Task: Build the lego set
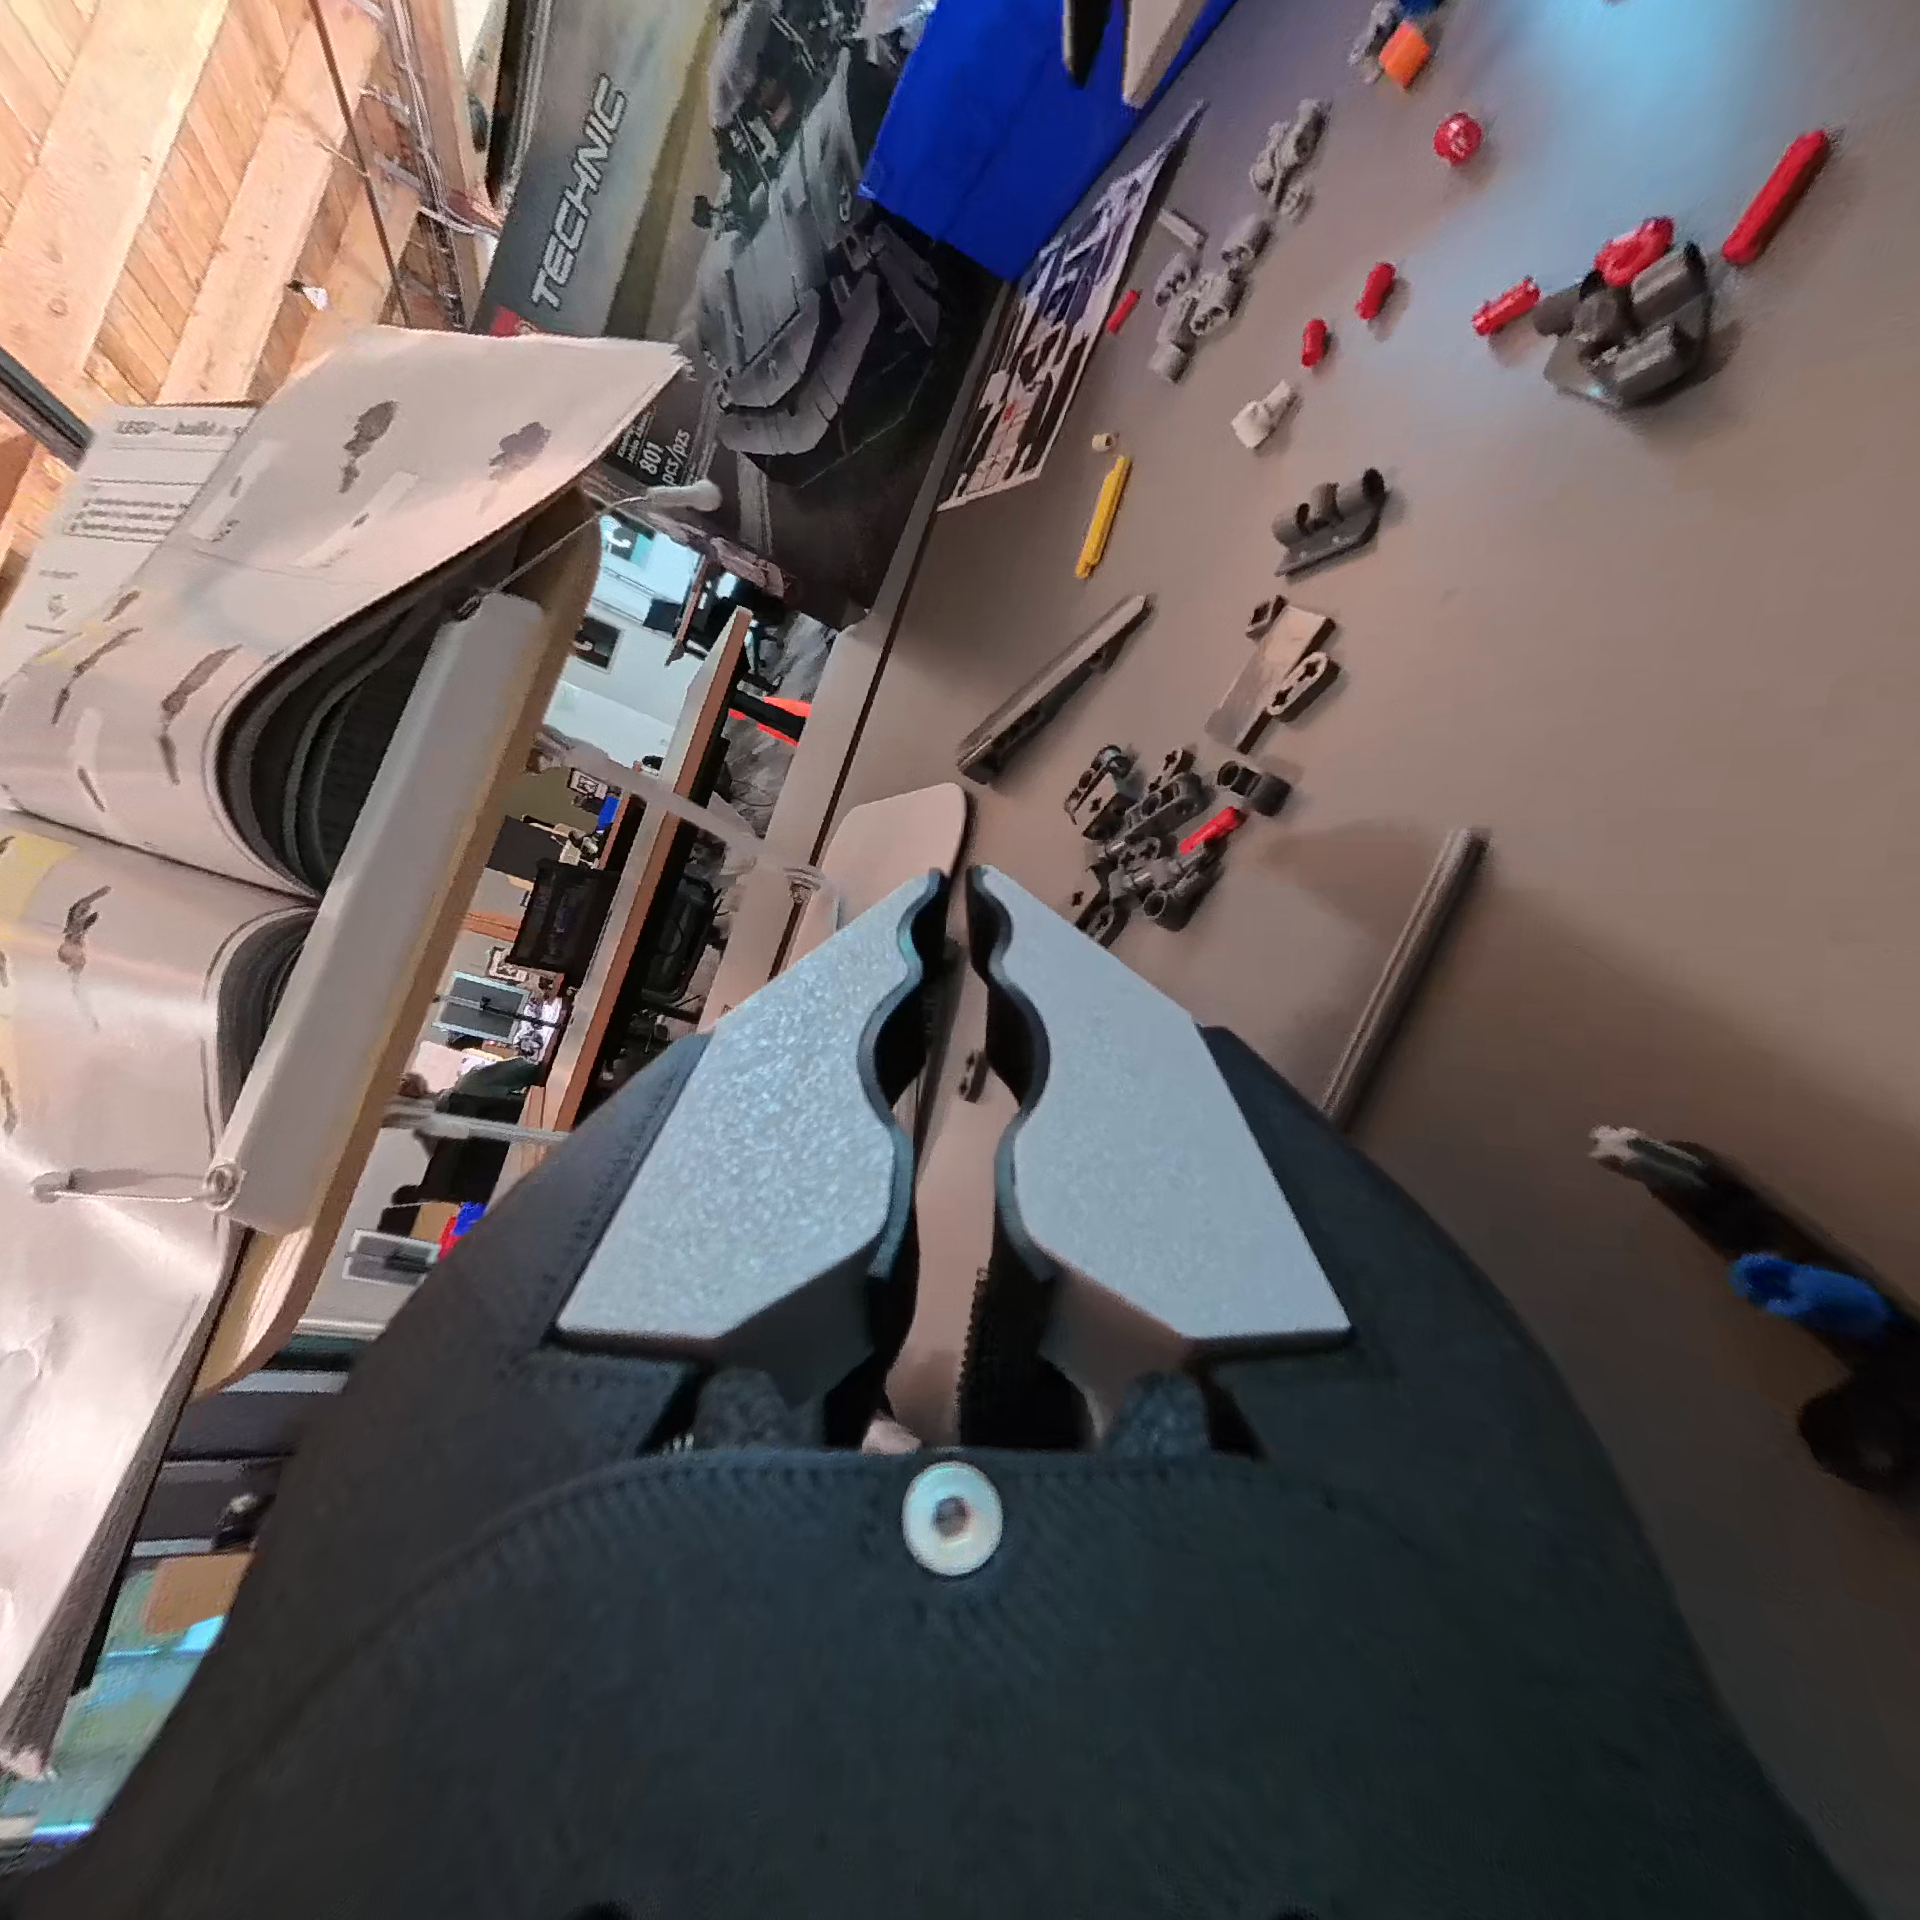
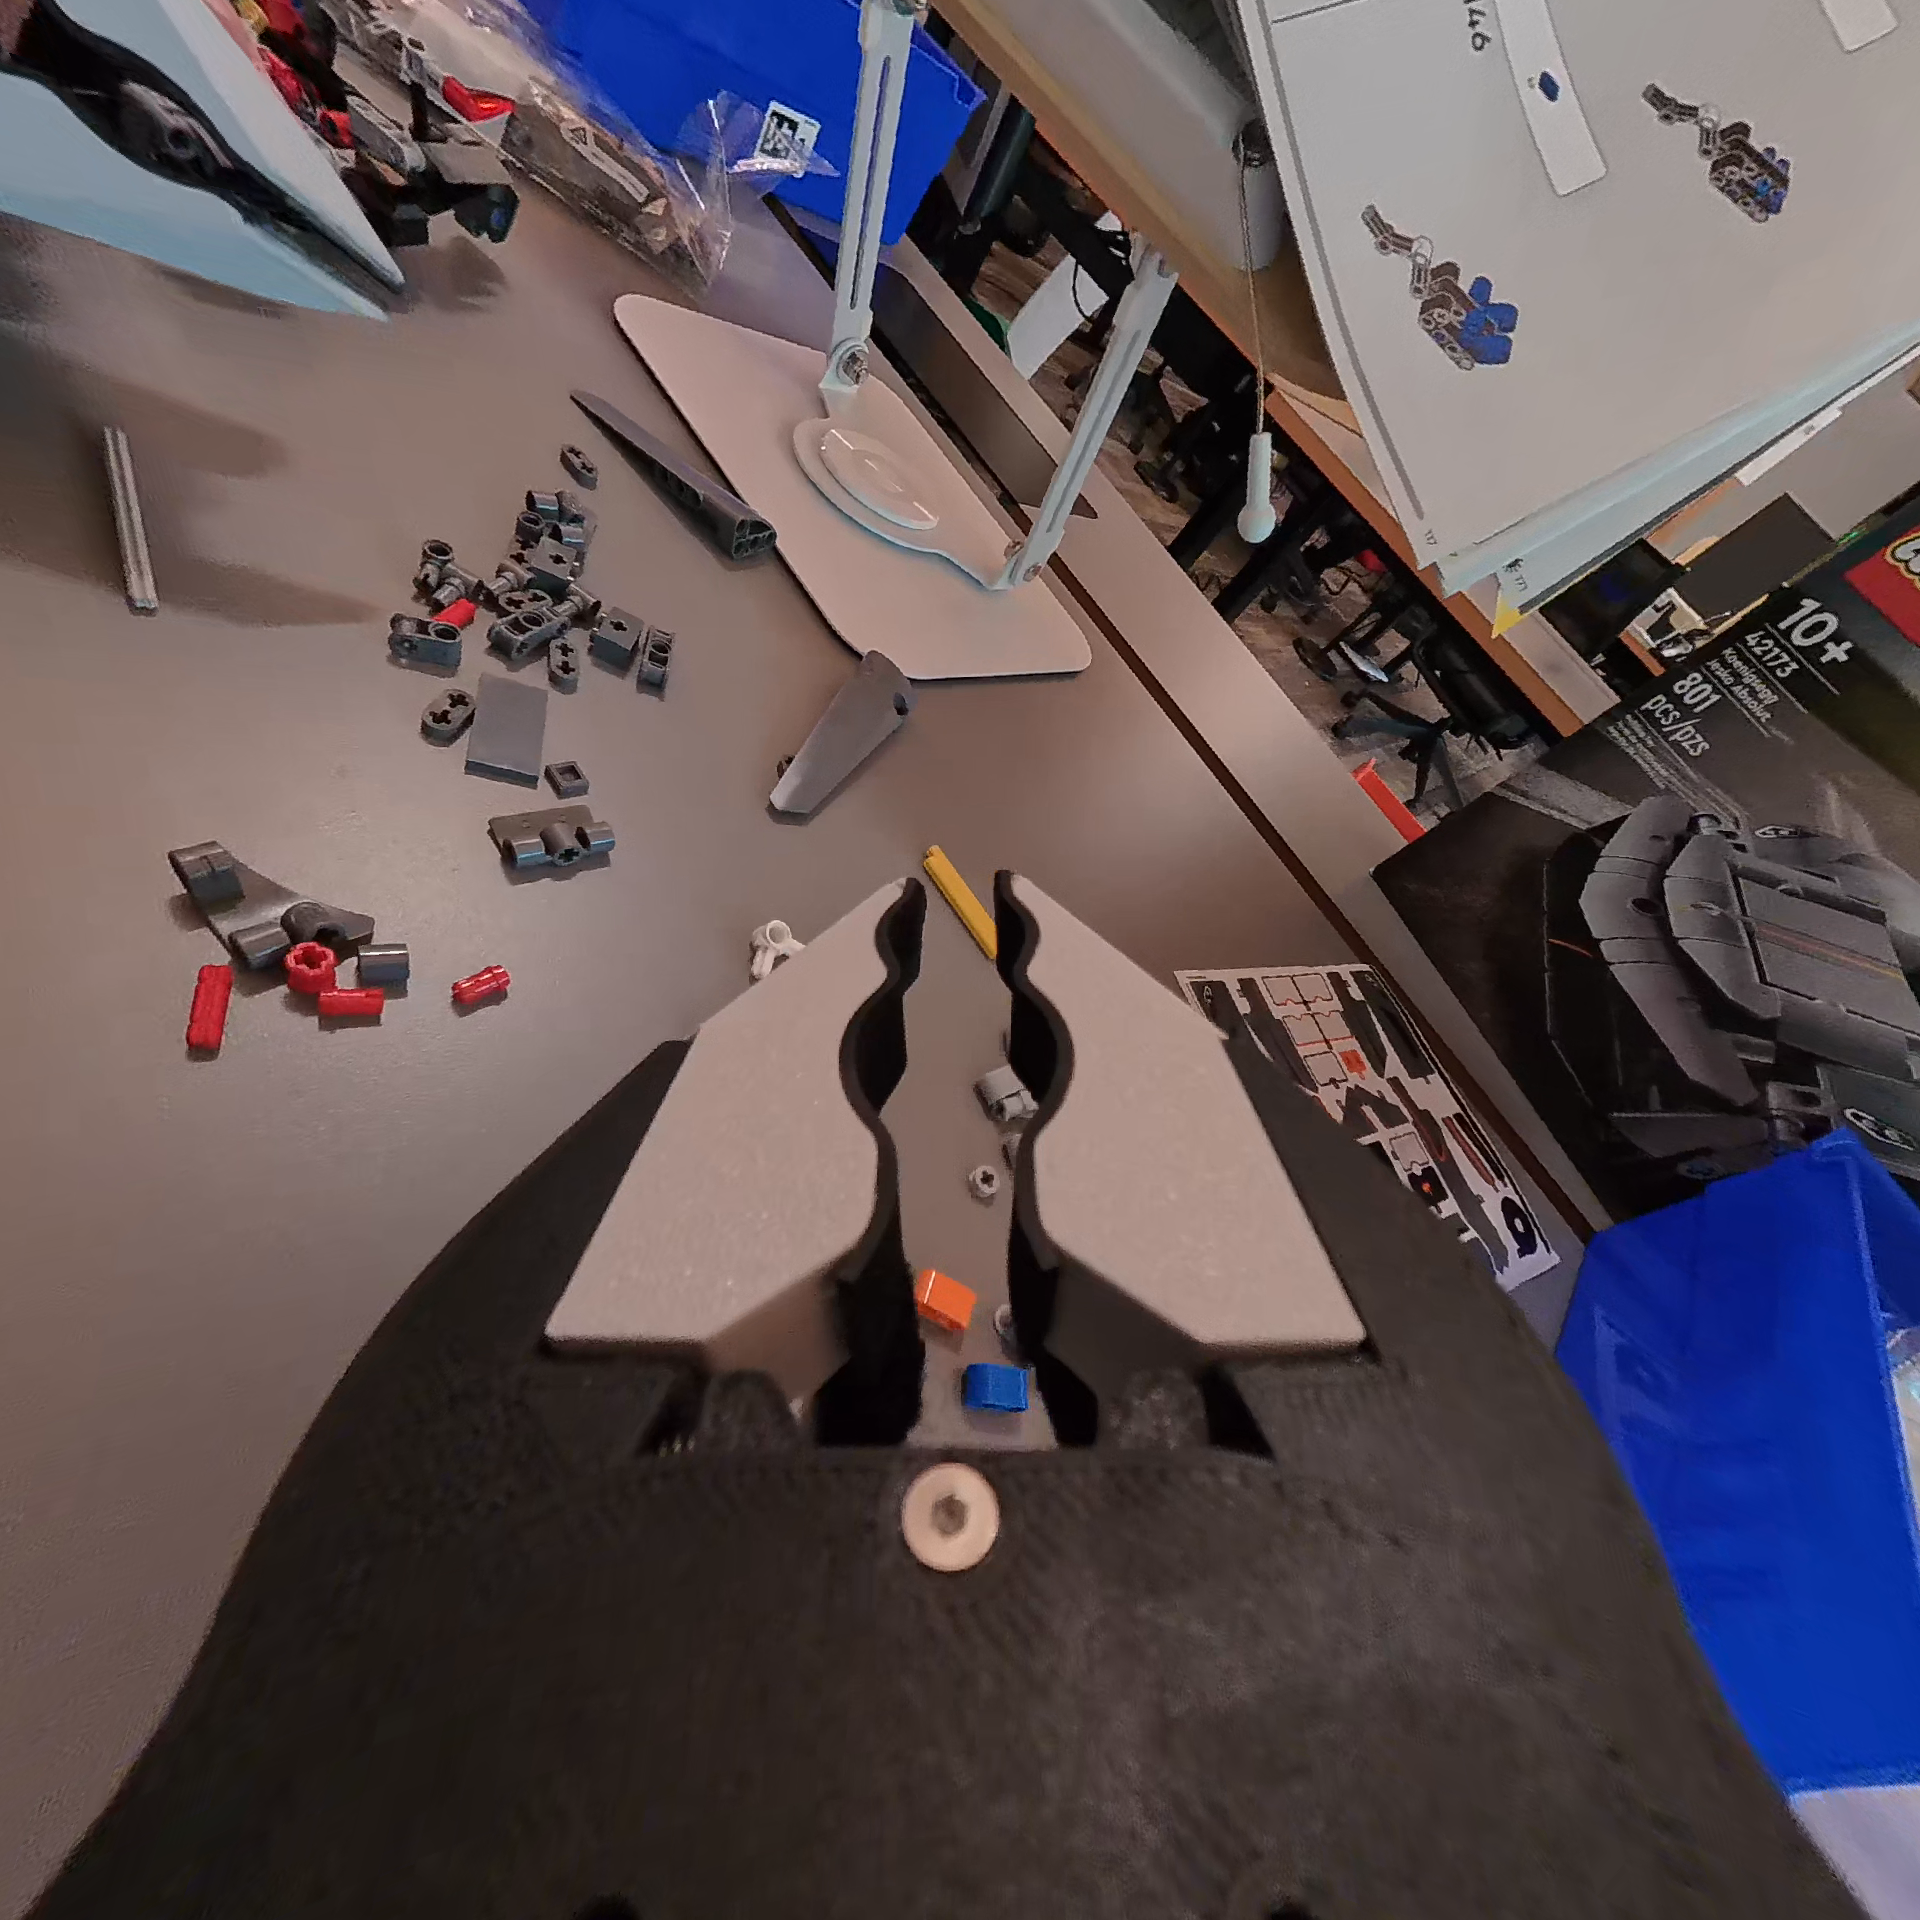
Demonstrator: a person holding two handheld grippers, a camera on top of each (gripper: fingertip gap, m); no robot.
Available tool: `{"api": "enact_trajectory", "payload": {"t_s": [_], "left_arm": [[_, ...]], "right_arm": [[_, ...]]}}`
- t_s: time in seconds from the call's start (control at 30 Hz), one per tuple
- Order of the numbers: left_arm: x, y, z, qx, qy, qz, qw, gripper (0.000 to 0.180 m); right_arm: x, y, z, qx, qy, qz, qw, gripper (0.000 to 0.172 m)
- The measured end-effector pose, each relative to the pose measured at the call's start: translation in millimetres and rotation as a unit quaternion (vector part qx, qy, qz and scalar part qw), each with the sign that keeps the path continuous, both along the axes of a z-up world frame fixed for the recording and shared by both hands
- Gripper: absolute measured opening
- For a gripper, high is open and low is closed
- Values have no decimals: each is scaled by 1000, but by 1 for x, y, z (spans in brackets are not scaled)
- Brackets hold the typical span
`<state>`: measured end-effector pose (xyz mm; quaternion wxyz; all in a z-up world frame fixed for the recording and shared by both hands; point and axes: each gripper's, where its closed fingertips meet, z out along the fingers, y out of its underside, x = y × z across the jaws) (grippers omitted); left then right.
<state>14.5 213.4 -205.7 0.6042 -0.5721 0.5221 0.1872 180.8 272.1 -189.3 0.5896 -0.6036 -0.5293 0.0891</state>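
Left gripper (image 1: 956, 883): tips nearly touching, only a thin slit between them, nothing held. It hangs above the tabletop (image 1: 1558, 935), pointing at the corner of a flat grey stand base (image 1: 904, 831). Nearest parts: a pile of dark grey connectors (image 1: 1143, 842) with a red pin (image 1: 1210, 828) in it, just right of the tips. A long grey beam (image 1: 1049, 686) lies beyond, a grey axle (image 1: 1403, 966) to the right. Further off: a yellow axle (image 1: 1103, 516), red pins (image 1: 1374, 289), a grey sub-assembly (image 1: 1631, 332). An open manual (image 1: 312, 582) sits on the stand at left, the set box (image 1: 748, 260) behind it.

Right gripper (image 2: 958, 894): tips narrowly apart, nothing between the pads, nothing held. The yellow axle (image 2: 961, 899) lies on the tabletop (image 2: 260, 1195) under the gap, near the right fingertip; can't tell if it touches. A white connector (image 2: 774, 948) sits just left of the left finger. Seen through the gap, lower down: a light grey connector (image 2: 1003, 1091), a small grey bush (image 2: 984, 1179), an orange piece (image 2: 943, 1299), a blue piece (image 2: 994, 1387). A grey wedge panel (image 2: 842, 732) lies ahead near the stand base (image 2: 727, 416). Left: grey connector pile (image 2: 530, 603), flat tile (image 2: 506, 727), red pins (image 2: 480, 985). Right: sticker sheet (image 2: 1382, 1101), blue bin (image 2: 1745, 1455), box (image 2: 1714, 883).
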Motion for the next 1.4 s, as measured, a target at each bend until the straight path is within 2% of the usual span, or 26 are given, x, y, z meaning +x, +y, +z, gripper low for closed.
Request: {"api": "enact_trajectory", "payload": {"t_s": [0.17, 0.57, 0.9, 1.4], "left_arm": [[-7, 4, 3, -18, -33, 10, 999, 1], [-7, 6, 8, -25, -53, 9, 998, 1], [-8, 5, 11, -28, -59, 5, 998, 1], [-7, 5, 10, -36, -65, 1, 997, 1]], "right_arm": [[2, 2, 0, 2, 1, -4, 1000, 11], [10, 9, 6, 19, 0, -24, 1000, 15], [12, 13, 0, 14, -8, -31, 999, 15], [19, 17, 9, 30, -4, -46, 998, 17]]}}
